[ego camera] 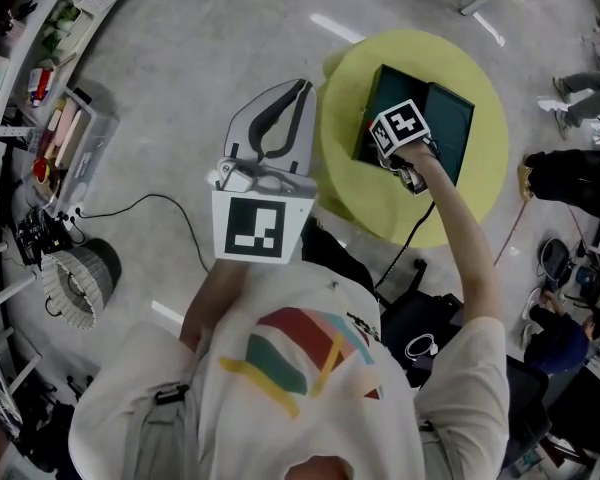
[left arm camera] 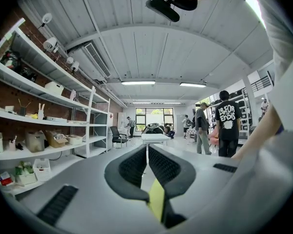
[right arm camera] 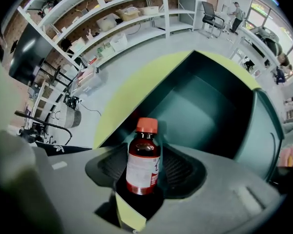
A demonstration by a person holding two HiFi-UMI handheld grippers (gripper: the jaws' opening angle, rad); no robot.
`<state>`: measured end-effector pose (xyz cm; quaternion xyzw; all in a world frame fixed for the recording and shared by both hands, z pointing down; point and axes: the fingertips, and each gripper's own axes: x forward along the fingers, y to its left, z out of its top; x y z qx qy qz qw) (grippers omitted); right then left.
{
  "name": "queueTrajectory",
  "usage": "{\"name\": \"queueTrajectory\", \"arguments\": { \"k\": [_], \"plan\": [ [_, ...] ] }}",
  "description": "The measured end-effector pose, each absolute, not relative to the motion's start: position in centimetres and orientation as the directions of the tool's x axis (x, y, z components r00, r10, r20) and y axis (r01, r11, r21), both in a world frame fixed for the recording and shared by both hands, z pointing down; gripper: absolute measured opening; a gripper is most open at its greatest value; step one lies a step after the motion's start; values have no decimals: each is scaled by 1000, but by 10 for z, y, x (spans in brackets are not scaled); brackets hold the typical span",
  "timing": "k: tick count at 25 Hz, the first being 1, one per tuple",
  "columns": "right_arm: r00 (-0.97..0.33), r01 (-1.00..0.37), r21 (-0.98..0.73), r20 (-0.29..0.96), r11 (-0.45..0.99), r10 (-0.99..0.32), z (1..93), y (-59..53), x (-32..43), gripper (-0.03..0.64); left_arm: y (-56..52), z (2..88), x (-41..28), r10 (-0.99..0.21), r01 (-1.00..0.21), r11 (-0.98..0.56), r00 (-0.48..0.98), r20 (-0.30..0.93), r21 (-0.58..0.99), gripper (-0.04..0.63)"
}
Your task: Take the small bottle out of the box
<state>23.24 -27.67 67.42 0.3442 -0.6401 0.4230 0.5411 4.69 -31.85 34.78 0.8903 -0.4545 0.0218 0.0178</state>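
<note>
Head view: a round yellow table (ego camera: 380,208) stands on the grey floor (ego camera: 180,48), carrying an open dark teal box (ego camera: 450,118) near its far edge. Metal shelving (ego camera: 40,58) lines the room to your left, a black cable (ego camera: 140,203) runs across the floor, and bystanders (ego camera: 580,173) stand beyond the table's right edge.

Your left gripper (ego camera: 302,86) is raised in front of your chest, well apart from the table. Its jaws are closed tip to tip, with nothing between them.

Your right gripper (right arm camera: 146,155) reaches over the box's left edge. The box's dark inner walls (right arm camera: 205,106) rise ahead of the jaws and its upright side (right arm camera: 263,126) stands to the right. The yellow tabletop (right arm camera: 127,96) shows past the box's left edge.

A small brown glass bottle with an orange cap and white label (right arm camera: 143,162) sits between the right gripper's jaws, at the box's near left corner. Its long axis runs along the jaws. The cap points away from you, past the fingertips and toward the box's interior, and the base points back toward the gripper's body. The ribbed black pads (right arm camera: 178,167) lie against the bottle's two sides, so the gripper is clamped on it at the label. The label faces the gripper's camera. Whether the base touches the box floor cannot be told.
</note>
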Motion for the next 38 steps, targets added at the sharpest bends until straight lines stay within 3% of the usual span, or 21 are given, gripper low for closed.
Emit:
{"name": "queueTrajectory", "arguments": {
  "k": [1, 38],
  "plan": [
    [-174, -901, -168, 984, 399, 21, 675, -276, 231, 202, -318, 347, 46, -809, -810, -586, 585, 56, 10, 23],
    [-158, -939, -142, 987, 312, -26, 675, -277, 235, 196, -316, 352, 54, -793, -795, -606, 606, 64, 17, 23]
  ]
}}
